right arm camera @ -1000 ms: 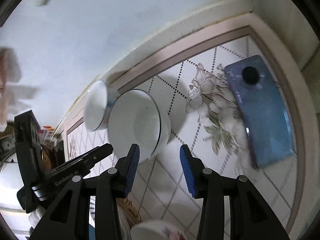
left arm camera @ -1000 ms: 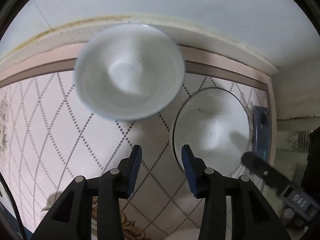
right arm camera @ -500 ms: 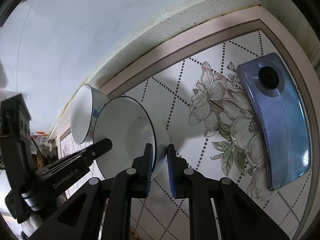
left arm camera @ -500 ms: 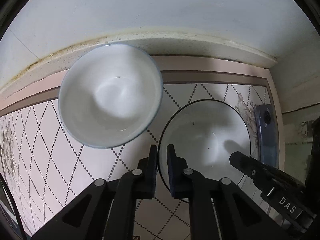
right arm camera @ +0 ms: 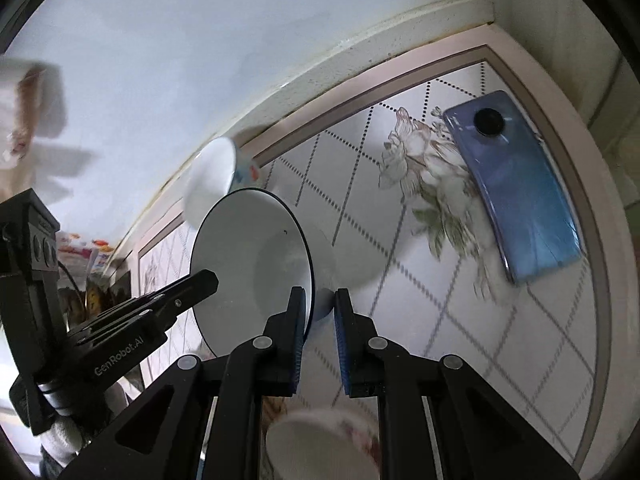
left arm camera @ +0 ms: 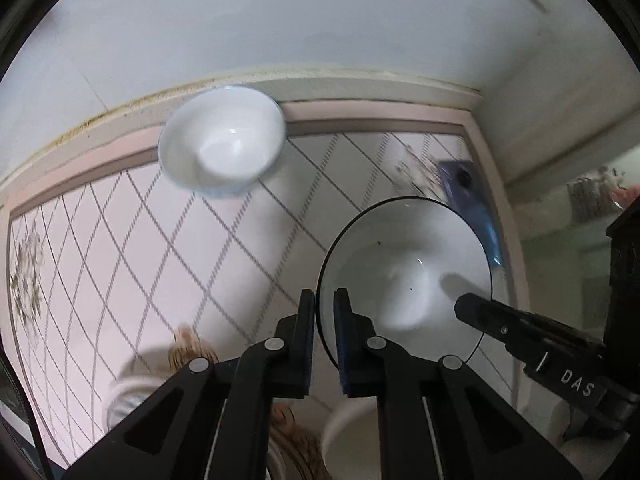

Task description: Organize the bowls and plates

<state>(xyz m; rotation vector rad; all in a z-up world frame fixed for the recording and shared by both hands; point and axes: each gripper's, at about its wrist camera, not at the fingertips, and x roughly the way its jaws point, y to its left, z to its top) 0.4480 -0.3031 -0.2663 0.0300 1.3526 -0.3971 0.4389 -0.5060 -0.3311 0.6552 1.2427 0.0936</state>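
Above a diamond-patterned tabletop [left arm camera: 168, 264], the left gripper [left arm camera: 324, 320] pinches the dark-rimmed bowl [left arm camera: 404, 280] by its edge; a smaller white bowl [left arm camera: 222, 146] sits near the wall. Opposite, the right gripper [right arm camera: 318, 320] clamps the same bowl's far rim, a blue phone [right arm camera: 516, 184] lying nearby.

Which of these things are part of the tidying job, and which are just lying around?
Part of the job:
- dark-rimmed bowl, gripped by both claws
- small white bowl near the wall
- flowered bowl

Lying about:
- blue phone
- patterned tablecloth
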